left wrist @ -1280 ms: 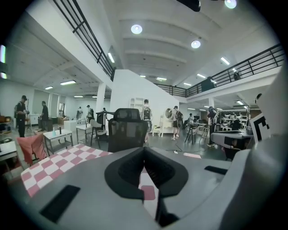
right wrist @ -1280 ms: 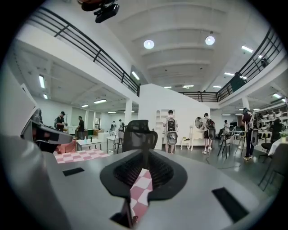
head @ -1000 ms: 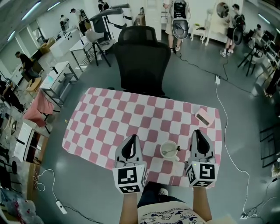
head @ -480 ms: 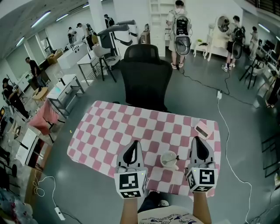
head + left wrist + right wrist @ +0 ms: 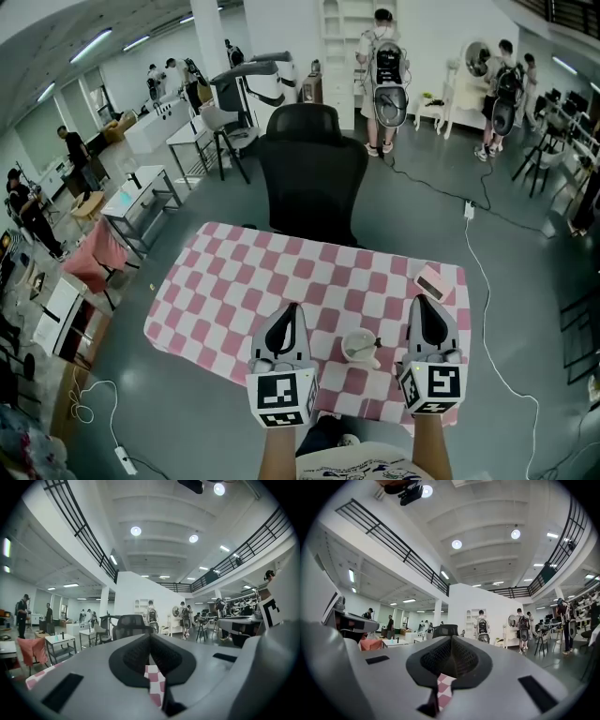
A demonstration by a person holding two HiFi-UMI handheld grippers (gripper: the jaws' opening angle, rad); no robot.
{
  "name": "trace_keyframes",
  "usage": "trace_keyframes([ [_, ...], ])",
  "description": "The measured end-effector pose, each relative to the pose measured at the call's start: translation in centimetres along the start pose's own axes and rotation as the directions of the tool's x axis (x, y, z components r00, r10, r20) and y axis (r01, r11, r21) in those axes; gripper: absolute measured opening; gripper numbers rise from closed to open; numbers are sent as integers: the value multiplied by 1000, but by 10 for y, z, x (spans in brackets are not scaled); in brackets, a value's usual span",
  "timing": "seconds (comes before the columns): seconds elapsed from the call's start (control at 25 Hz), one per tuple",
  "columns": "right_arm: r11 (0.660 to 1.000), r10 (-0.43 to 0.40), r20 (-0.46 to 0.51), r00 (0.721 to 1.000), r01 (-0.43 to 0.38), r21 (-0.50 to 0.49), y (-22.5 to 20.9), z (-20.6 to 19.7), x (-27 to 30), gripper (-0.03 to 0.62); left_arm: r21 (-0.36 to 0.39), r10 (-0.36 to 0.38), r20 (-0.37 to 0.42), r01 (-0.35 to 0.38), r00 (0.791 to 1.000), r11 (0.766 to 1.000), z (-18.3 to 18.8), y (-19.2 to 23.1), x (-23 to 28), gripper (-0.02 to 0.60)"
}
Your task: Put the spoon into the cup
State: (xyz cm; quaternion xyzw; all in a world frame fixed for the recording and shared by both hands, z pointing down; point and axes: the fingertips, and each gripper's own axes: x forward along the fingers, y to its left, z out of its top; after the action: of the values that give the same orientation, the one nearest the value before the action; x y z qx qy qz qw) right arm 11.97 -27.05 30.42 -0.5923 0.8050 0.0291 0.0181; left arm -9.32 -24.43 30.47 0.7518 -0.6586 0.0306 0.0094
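Note:
A small white cup [image 5: 349, 352] stands on the pink-and-white checked table [image 5: 234, 281] near its front edge. The spoon [image 5: 363, 343] rests inside the cup. My left gripper [image 5: 293, 307] hovers to the left of the cup and my right gripper [image 5: 422, 300] to its right, both apart from it and pointing level. In the left gripper view the left gripper [image 5: 150, 637] has its jaws together with nothing between them. The right gripper [image 5: 451, 639] looks the same in its own view, shut and empty.
A flat pink object [image 5: 434, 281] lies at the table's far right corner. A black office chair [image 5: 312, 173] stands behind the table's far edge. Desks, cables and several people fill the hall beyond.
Both grippers have risen a little above the table. The cup with the spoon has stayed where it was.

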Motion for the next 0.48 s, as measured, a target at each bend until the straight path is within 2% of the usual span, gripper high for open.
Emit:
trace_keyframes([
  [0.48,1000,6,12,1000,-6,-3,4,3,-1,15,1,5,15,-5,1000,1000,3,3,-4,14],
])
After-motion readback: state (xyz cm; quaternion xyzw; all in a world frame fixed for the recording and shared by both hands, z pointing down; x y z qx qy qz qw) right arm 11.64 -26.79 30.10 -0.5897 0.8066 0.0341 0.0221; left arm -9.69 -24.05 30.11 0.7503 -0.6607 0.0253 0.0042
